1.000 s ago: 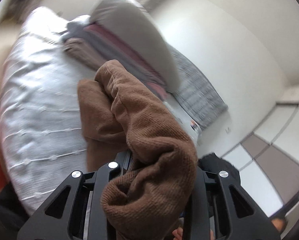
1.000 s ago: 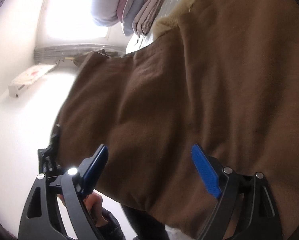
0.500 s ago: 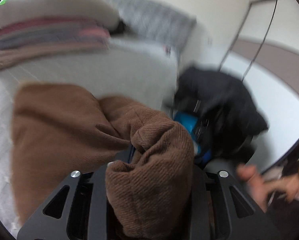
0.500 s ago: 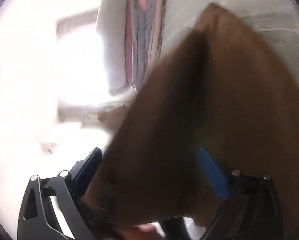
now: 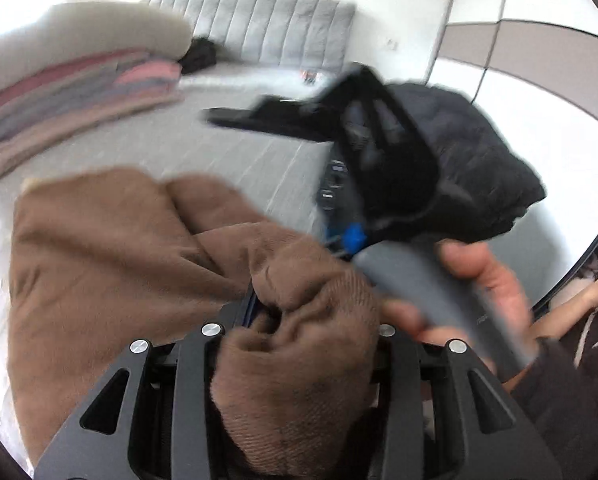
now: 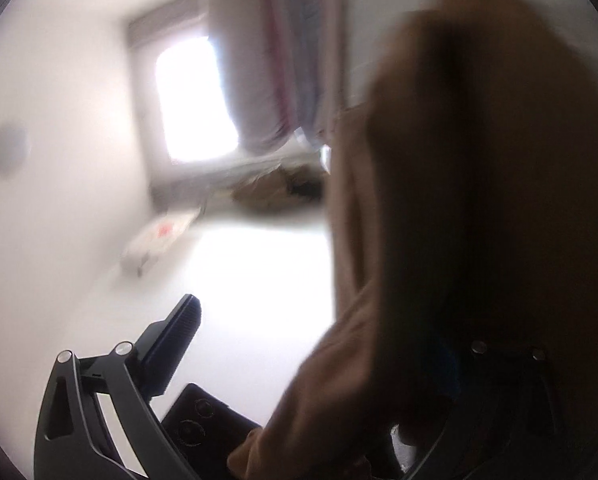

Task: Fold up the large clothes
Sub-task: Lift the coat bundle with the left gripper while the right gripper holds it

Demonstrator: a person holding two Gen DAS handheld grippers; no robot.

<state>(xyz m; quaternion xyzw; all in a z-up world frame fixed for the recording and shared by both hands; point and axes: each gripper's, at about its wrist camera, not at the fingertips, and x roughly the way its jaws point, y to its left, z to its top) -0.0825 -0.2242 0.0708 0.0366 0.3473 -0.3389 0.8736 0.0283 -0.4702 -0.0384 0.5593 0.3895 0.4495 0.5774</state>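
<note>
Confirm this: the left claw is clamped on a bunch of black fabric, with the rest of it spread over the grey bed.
Not right: the fabric is brown, not black. The left wrist view shows the left claw clamped on a bunch of the brown garment, the rest spread over the grey bed.

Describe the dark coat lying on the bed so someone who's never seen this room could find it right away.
Start at the grey padded headboard at the far end of the bed. The black puffy jacket is heaped at the bed's right edge, beside the white wall. Unlike the folded pink and grey stack on the far left and the brown garment in front, it is black, quilted and unfolded.
</note>
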